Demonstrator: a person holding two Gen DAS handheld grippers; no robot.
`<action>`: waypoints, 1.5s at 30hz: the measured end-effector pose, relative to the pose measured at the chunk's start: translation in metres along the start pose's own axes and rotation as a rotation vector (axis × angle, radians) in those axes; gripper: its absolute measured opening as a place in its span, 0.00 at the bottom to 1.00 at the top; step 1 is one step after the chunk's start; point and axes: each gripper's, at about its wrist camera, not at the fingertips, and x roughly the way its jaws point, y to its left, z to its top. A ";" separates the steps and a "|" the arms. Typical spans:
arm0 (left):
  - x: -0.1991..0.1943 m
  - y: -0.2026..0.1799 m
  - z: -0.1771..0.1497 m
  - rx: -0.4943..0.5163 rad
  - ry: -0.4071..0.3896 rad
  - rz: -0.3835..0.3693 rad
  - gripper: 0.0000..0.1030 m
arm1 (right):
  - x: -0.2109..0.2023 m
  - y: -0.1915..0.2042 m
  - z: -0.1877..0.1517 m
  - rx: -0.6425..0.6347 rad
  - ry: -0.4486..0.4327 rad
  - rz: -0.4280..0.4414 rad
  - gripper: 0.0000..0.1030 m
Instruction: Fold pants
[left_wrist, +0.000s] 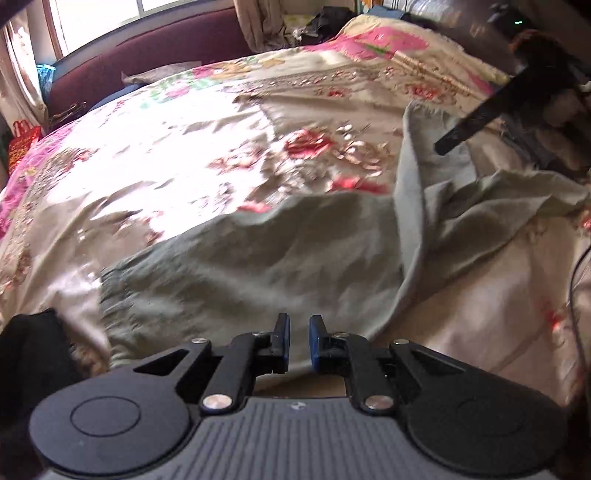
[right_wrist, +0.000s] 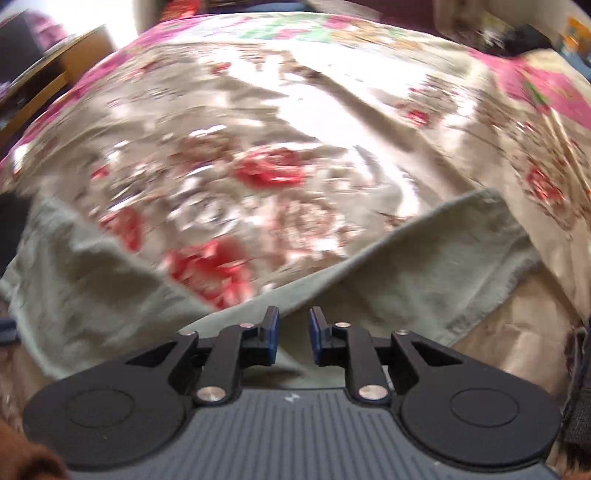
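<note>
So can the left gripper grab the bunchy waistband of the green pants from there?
Probably yes. The left gripper hovers open right over the pants, and the gathered waistband lies bare just beside it, with nothing on top.

Motion blur smears the bedspread (right_wrist: 258, 110); pants (right_wrist: 110, 288) perhaps cut off.

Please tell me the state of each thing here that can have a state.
pants: lying on bed, crumpled, not yet neatly folded
left gripper: open, holds nothing
right gripper: open, holds nothing
bedspread: spread out, wrinkled
</note>
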 end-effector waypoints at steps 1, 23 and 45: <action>0.011 -0.011 0.010 -0.001 -0.015 -0.028 0.27 | 0.009 -0.018 0.012 0.077 -0.002 -0.003 0.22; 0.101 -0.099 0.100 0.171 -0.086 -0.068 0.19 | -0.005 -0.158 0.076 0.628 -0.220 0.112 0.01; 0.096 -0.221 0.066 0.526 0.032 -0.331 0.19 | -0.110 -0.249 -0.257 1.228 -0.298 -0.090 0.08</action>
